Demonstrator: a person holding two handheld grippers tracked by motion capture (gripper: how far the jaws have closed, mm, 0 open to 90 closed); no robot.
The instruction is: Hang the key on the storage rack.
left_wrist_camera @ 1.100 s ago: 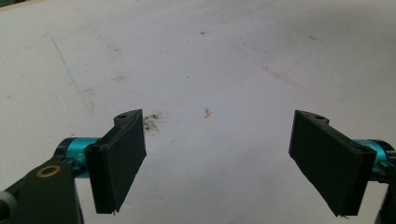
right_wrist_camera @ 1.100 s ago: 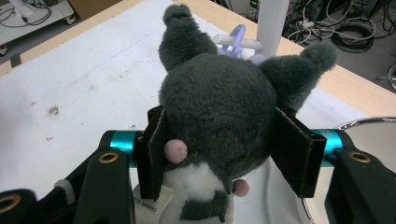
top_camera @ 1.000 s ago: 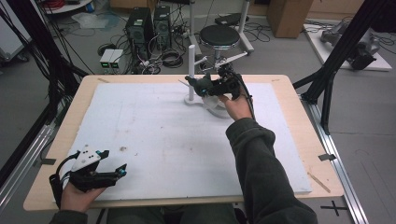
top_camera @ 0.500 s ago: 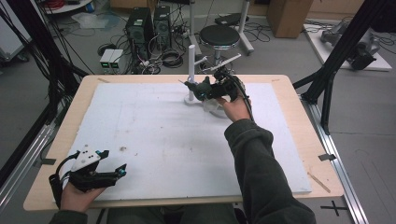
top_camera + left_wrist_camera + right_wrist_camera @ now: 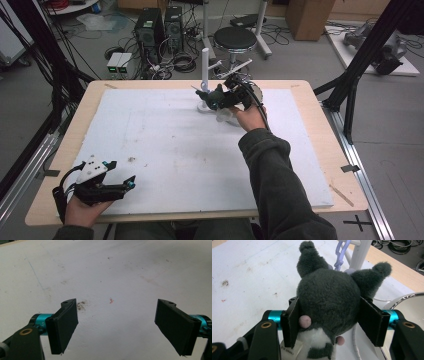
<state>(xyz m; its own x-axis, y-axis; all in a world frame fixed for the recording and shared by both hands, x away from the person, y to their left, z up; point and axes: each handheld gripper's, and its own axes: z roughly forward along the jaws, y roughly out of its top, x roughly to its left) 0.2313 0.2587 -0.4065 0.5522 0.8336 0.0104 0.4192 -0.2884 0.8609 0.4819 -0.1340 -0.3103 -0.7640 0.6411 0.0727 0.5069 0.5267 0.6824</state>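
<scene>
A dark grey plush toy (image 5: 329, 290) with two ears, a white belly and a paper tag sits between the jaws of my right gripper (image 5: 329, 317), which is shut on it. In the high view that gripper (image 5: 209, 97) holds the plush toy (image 5: 216, 95) at the far middle of the table, right beside a white stand (image 5: 204, 70). A lilac plastic chain (image 5: 339, 255) hangs from the white stand (image 5: 360, 252) just beyond the toy's ears. My left gripper (image 5: 131, 182) rests open at the near left corner, and its jaws (image 5: 116, 325) hold nothing above the white board.
A shiny metal bowl (image 5: 409, 312) lies just under and to the right of the right gripper's jaws. The white board (image 5: 165, 145) covers most of the wooden table (image 5: 325, 145) and bears small stains. A stool and computer cases stand on the floor beyond the far edge.
My right gripper has shifted slightly left toward the white stand with the plush toy in it. The left gripper has stayed where it was.
</scene>
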